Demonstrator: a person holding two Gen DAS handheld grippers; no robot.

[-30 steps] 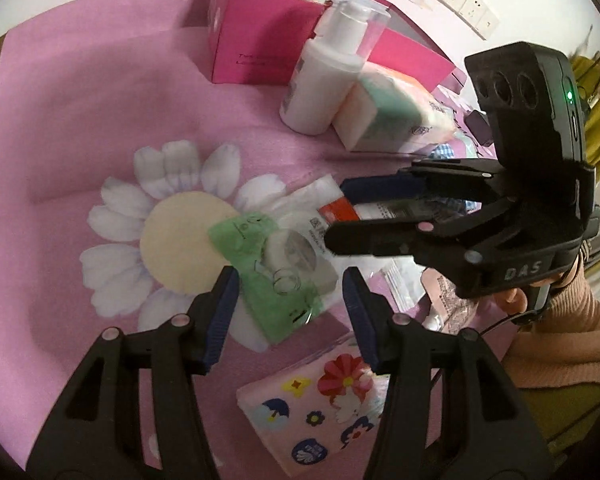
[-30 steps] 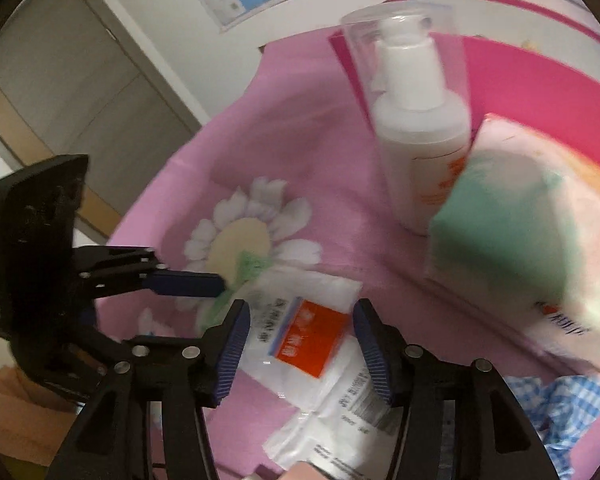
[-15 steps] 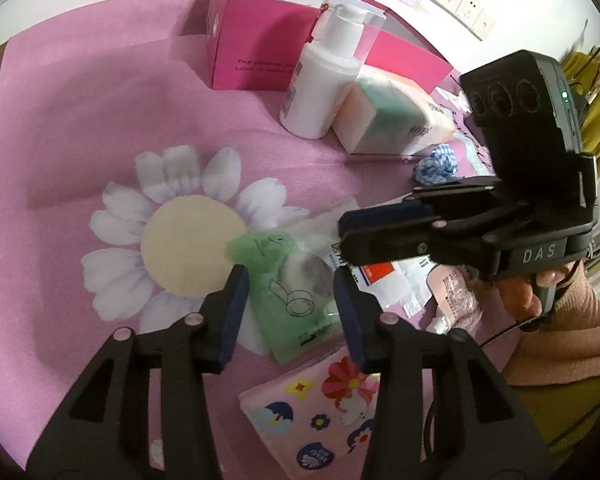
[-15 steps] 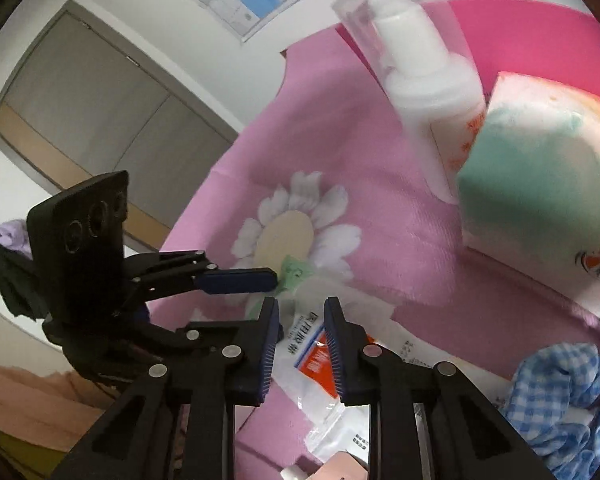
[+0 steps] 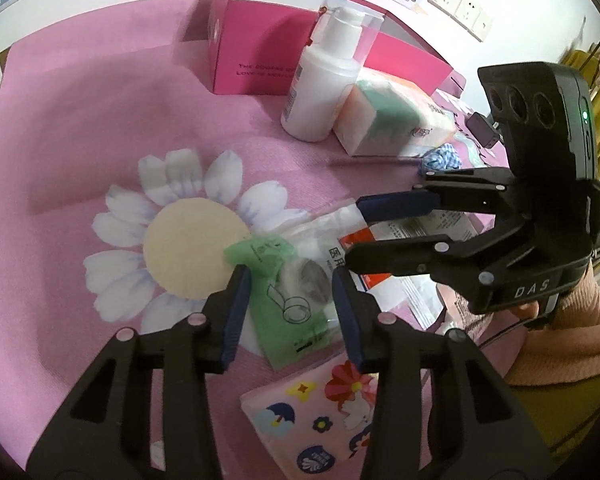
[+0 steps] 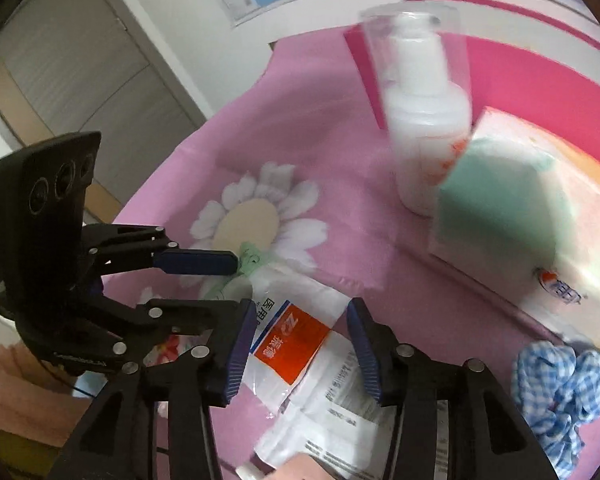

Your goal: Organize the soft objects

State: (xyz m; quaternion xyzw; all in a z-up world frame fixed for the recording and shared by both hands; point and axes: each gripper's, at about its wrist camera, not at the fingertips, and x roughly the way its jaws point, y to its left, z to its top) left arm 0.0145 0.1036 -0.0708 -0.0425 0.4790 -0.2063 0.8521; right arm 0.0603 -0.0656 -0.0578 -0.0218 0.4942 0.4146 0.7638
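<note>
Hovering low, the left claw (image 5: 290, 312) is held apart astride a green packet (image 5: 284, 312) lying mid-worktop (image 5: 80, 120); the right claw (image 6: 300, 348) is spread over a white-and-orange packet (image 6: 300, 344), whose near end is cut off.

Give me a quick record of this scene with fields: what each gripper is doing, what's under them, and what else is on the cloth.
left gripper: open, fingers either side of the green packet
right gripper: open, over the white and orange packet
surface: pink daisy-print cloth
behind: white pump bottle, upright, beside the tissue pack; pink box
right side: blue checked scrunchie
near edge: pink cartoon-print pack
</note>
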